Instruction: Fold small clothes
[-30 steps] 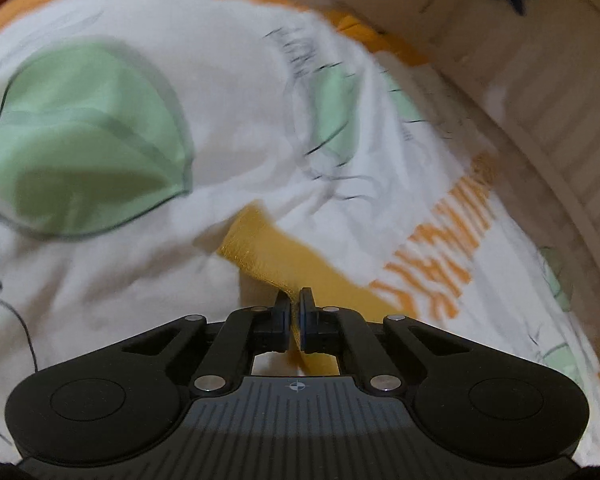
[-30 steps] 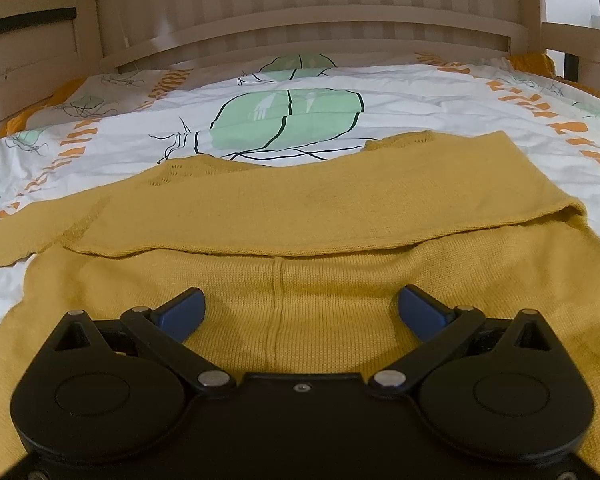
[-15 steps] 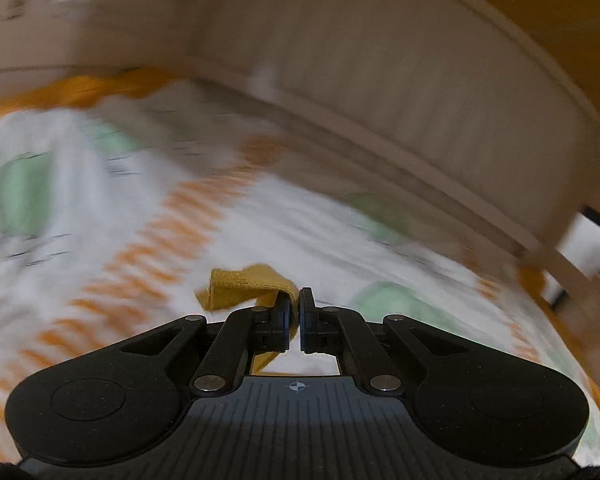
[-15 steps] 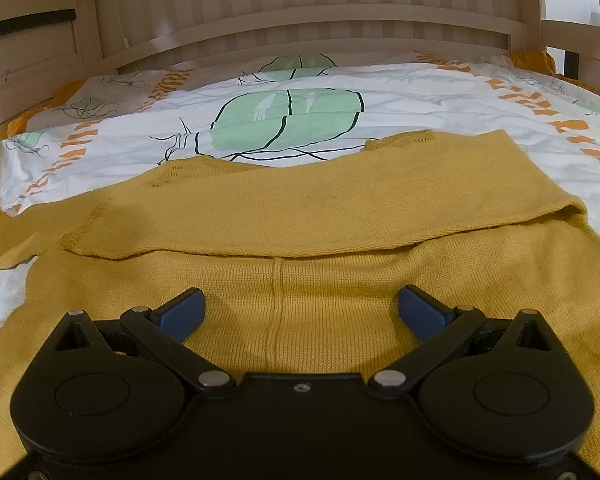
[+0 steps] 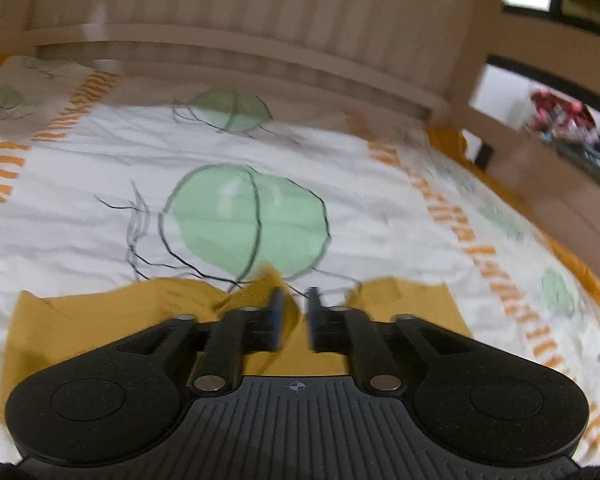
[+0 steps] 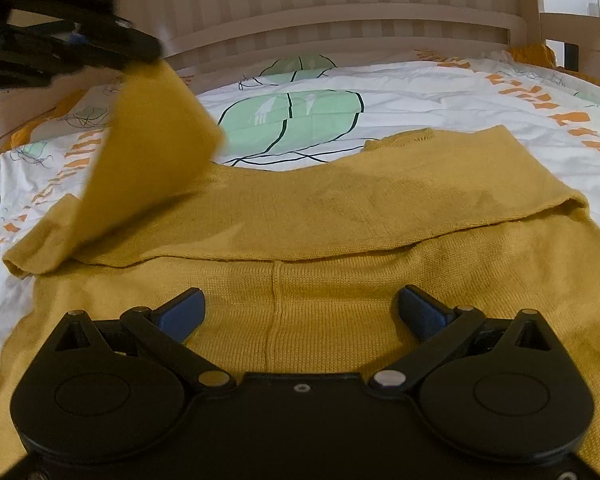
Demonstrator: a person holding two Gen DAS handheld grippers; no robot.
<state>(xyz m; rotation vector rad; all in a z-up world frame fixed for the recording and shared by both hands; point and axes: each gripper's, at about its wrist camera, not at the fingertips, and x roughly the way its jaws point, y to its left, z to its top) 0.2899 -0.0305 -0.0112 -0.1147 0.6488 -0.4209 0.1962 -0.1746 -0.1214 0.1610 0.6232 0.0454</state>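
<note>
A mustard yellow knitted sweater (image 6: 340, 216) lies flat on the bed, its far part folded toward me. Its left sleeve (image 6: 148, 152) is lifted up and over the body, hanging from my left gripper (image 6: 100, 44) at the upper left of the right wrist view. In the left wrist view the left gripper (image 5: 294, 304) has its jaws slightly parted, with the sleeve edge (image 5: 260, 286) against the left finger; the sweater (image 5: 100, 320) lies below. My right gripper (image 6: 300, 308) is wide open and empty, low over the sweater's near part.
The bed carries a white sheet (image 6: 420, 92) with green leaf prints and orange marks. A wooden slatted headboard (image 6: 340, 0) stands behind. A wooden side rail (image 5: 560, 184) runs along the right edge.
My left gripper has swung the sleeve up and to the right over the sweater's body, and its jaws have parted a little. The right gripper has not moved.
</note>
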